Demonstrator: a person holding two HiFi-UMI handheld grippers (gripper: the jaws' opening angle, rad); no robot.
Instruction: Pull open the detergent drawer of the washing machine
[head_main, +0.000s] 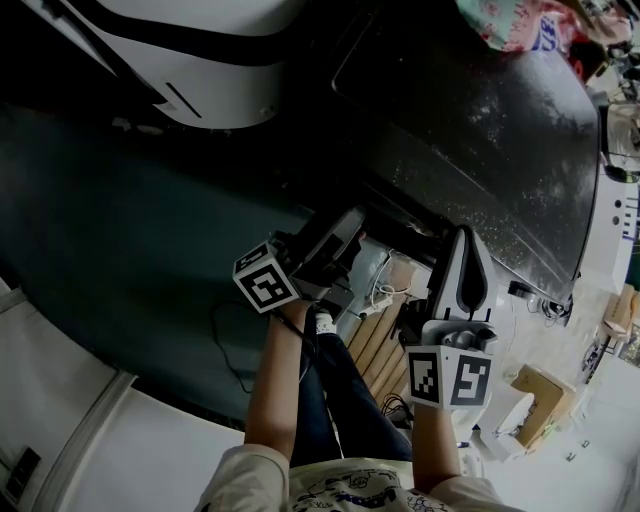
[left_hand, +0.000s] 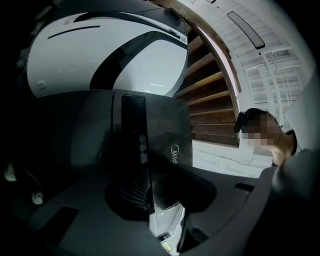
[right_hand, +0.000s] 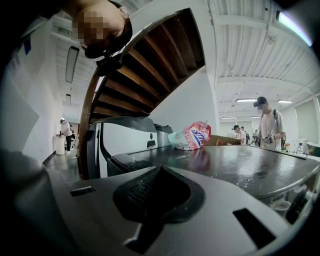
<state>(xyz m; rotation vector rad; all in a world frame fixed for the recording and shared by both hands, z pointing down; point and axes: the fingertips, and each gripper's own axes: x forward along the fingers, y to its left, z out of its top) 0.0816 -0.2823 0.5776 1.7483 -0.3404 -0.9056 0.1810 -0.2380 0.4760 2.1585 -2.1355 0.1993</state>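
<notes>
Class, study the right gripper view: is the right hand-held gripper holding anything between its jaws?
No: the right hand-held gripper has its jaws together with nothing between them.

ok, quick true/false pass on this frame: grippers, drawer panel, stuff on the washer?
1. A dark logo panel stands between the left gripper's jaws. True.
2. A pink bag lies on the washer top. True.
3. The right gripper holds the pink bag. False: its jaws are together and empty, and the bag lies well away from it.
4. Both grippers are on the panel. False: only the left.
</notes>
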